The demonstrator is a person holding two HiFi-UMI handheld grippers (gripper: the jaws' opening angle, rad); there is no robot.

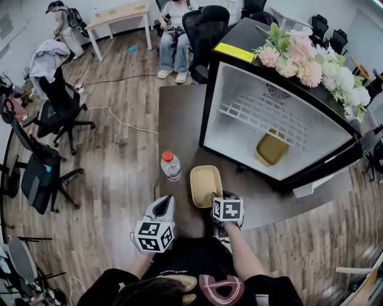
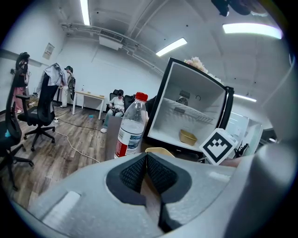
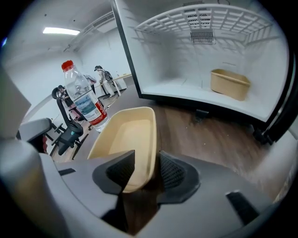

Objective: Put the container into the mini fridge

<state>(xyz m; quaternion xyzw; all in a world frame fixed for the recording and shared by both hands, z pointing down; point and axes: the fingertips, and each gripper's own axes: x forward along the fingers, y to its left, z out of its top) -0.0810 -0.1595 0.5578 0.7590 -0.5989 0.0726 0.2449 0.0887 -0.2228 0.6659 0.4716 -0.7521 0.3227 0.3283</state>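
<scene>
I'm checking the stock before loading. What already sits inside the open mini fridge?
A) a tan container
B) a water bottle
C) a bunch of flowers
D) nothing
A: a tan container rests on the floor of the mini fridge, while the water bottle stands outside on the table.

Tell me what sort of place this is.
Likely an office or lab workroom: swivel chairs stand about, a desk sits by the far wall, and strip lights run along the ceiling.
</scene>
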